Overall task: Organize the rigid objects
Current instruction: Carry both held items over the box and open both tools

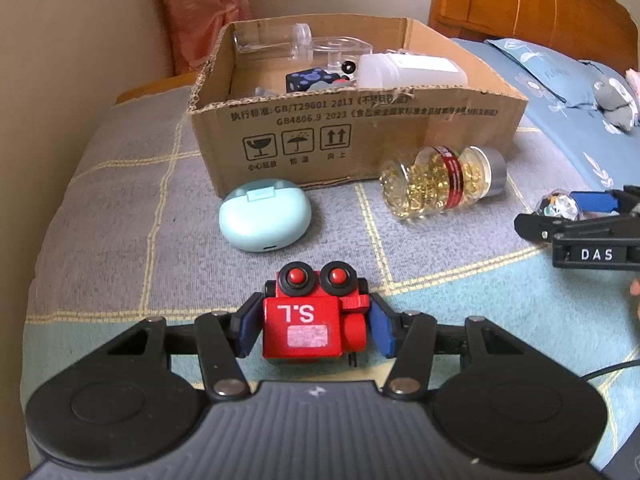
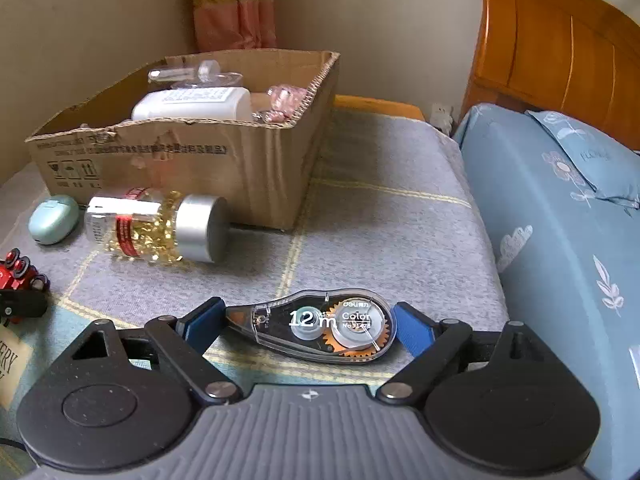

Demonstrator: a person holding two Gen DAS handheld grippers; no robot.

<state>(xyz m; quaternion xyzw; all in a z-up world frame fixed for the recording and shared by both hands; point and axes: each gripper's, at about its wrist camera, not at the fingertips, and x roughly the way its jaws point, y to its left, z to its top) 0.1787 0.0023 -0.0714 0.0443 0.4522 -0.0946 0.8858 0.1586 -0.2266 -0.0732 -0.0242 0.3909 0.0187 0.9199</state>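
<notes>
Left wrist view
Toy: one red wooden robot-shaped toy (image 1: 316,312), boxy, two black-rimmed red button eyes, white "S.L" lettering and a pale sticker; it stood on the grey checked woven blanket (image 1: 120,220).
Left gripper (image 1: 314,330): blue pads (image 1: 248,330) pressed both sides of the toy, clamped on it.
Loose items: one mint-green smooth oval plastic case (image 1: 264,216); one clear jar of gold capsules with red band and silver cap (image 1: 442,180), lying on its side just before the box.
Box: one open brown corrugated cardboard box (image 1: 352,136), torn rim, holding clear plastic pieces, a white bottle and a dark spotted block.

Right wrist view
Tape: one clear teardrop-shaped plastic correction tape dispenser (image 2: 320,326), marked "12 m", orange gear inside, flat on the blanket.
Right gripper (image 2: 310,326): blue fingers (image 2: 412,332) flanked the dispenser's two ends; contact could not be told.
Seen again: jar, case and box at left; toy at the left edge.
</notes>
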